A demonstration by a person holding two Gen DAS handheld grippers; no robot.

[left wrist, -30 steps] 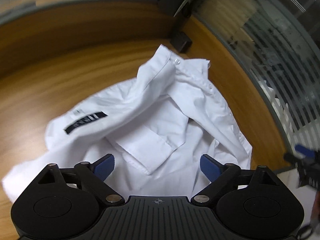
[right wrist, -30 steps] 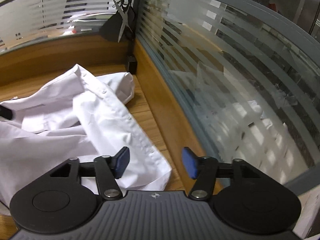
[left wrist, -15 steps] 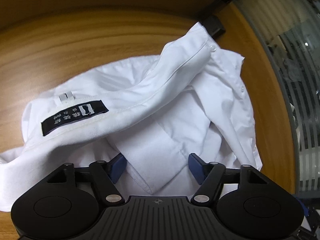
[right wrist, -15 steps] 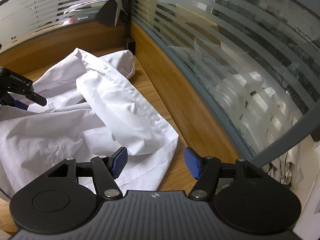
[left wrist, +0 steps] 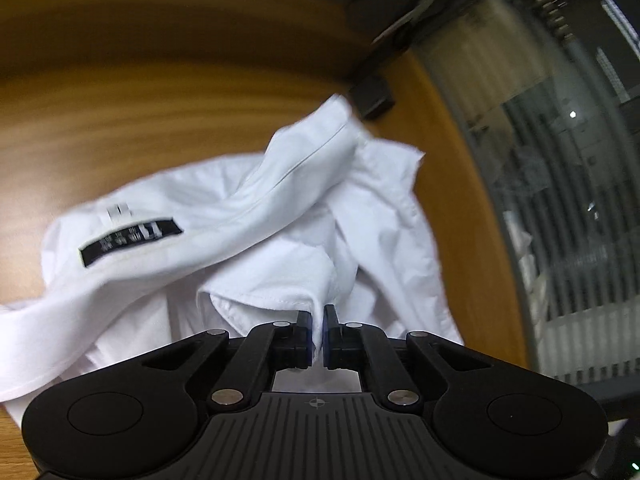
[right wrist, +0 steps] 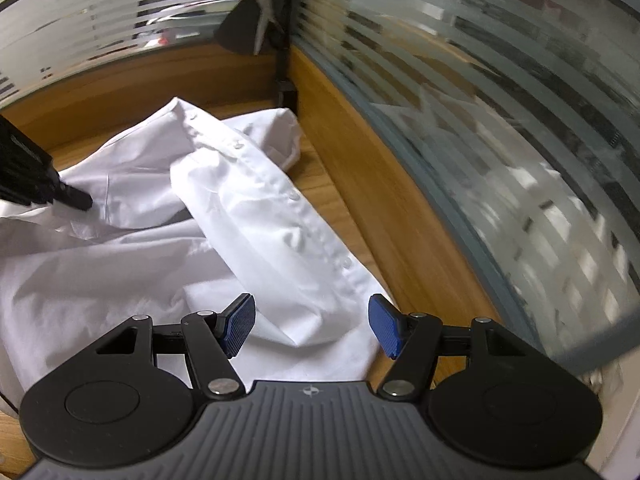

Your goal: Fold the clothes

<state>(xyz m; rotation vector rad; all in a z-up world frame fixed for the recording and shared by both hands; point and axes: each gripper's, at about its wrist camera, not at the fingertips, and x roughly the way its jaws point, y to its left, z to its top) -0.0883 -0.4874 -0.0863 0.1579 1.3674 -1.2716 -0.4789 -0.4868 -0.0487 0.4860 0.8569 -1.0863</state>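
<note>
Wooden desk [left wrist: 120,128] beside striped glass carries a rumpled white shirt [left wrist: 248,208] mid-frame; left tongs [left wrist: 316,334] pinch a hemmed edge, likely to lift it; right tongs [right wrist: 312,326] hover spread above the button placket [right wrist: 296,216].

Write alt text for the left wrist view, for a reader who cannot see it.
The left gripper is shut on a fold of a crumpled white shirt that lies on a wooden table. A black neck label shows at left, and a striped glass partition curves along the right. The picture is blurred by motion.
</note>
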